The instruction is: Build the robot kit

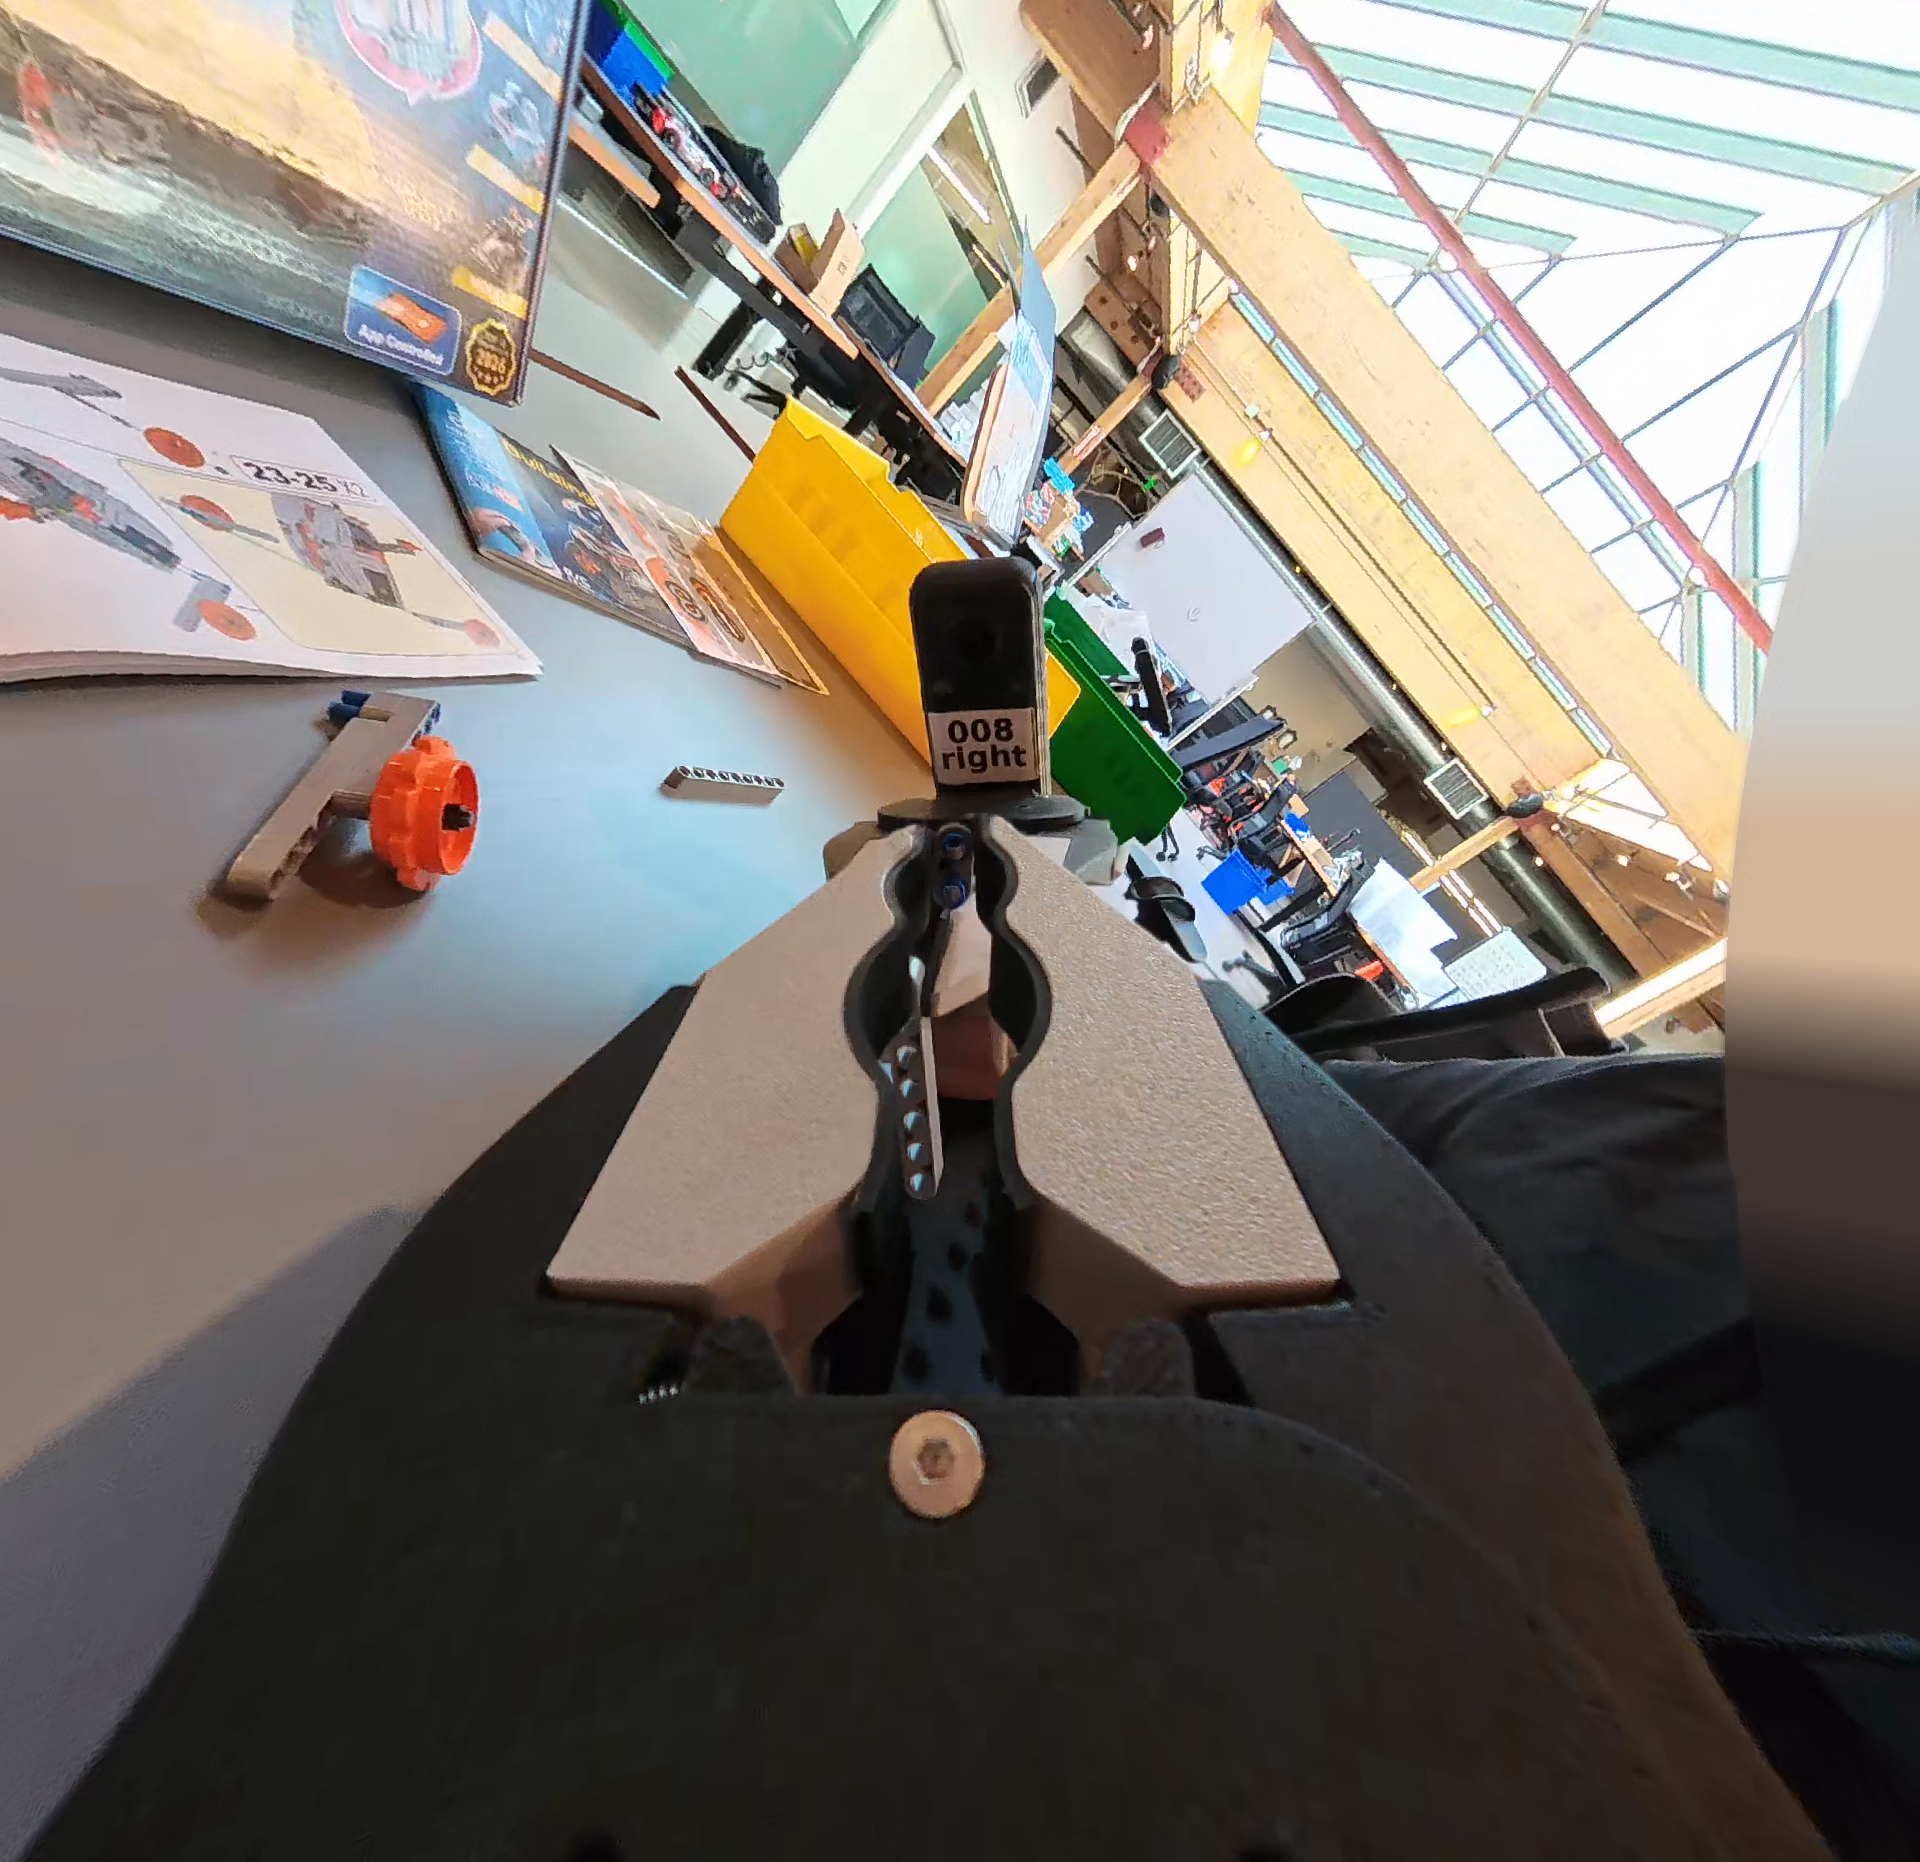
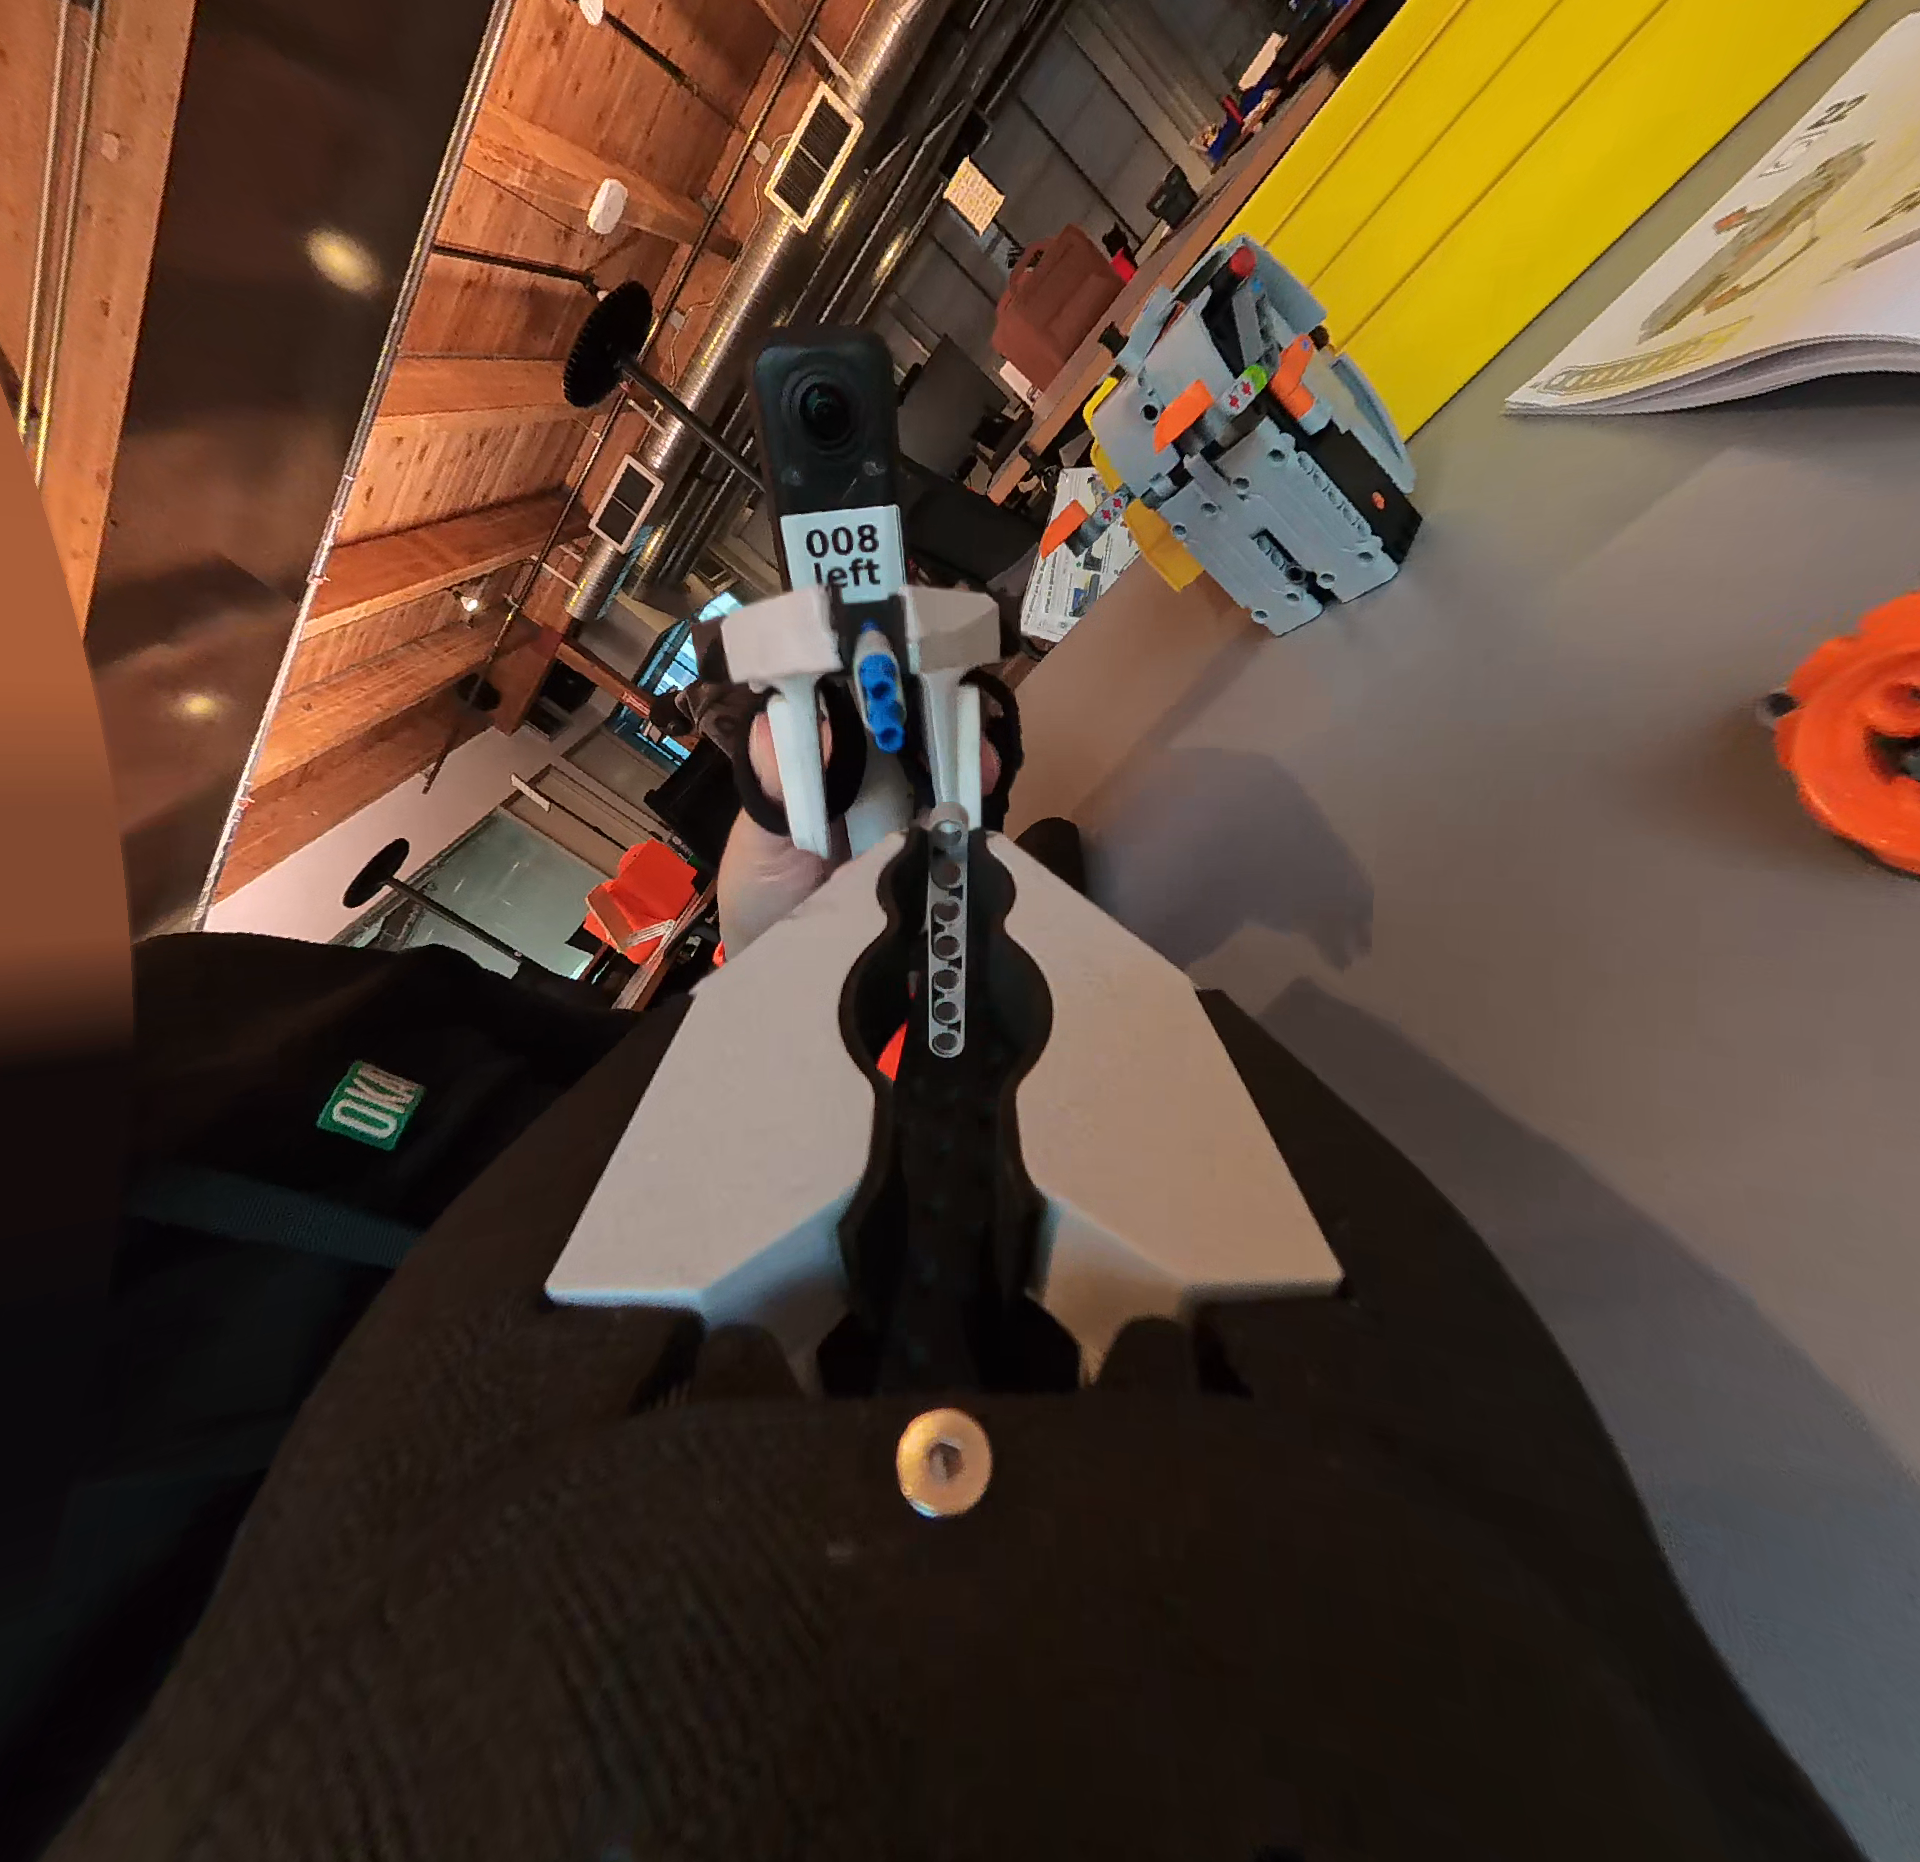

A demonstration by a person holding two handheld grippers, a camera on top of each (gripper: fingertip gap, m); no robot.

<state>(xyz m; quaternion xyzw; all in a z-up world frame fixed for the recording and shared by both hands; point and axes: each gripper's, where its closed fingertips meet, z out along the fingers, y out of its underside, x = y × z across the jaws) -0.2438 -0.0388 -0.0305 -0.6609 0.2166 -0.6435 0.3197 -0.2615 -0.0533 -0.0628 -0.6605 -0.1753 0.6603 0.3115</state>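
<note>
My left gripper (image 1: 951, 838) is shut on a grey holed beam (image 1: 920, 1116) that lies along its fingers, with blue pins (image 1: 951, 862) at the tip. My right gripper (image 2: 943, 838) is shut on another grey holed beam (image 2: 945, 955). The two grippers face each other, tip to tip, held above the grey table (image 1: 520, 981). From the right wrist view, the left gripper (image 2: 883, 773) shows its blue pin (image 2: 878, 700) between white fingers, with a person's hand behind it.
On the table lie an orange gear on a grey beam (image 1: 353, 804), a loose grey beam (image 1: 722, 782), an open instruction booklet (image 1: 208, 534), a set box (image 1: 281, 129), yellow (image 1: 842, 555) and green (image 1: 1112, 763) bins. A grey built model (image 2: 1257, 451) stands by the yellow bin. Only a small space, under 4 cm, lies between the two pairs of fingers.
</note>
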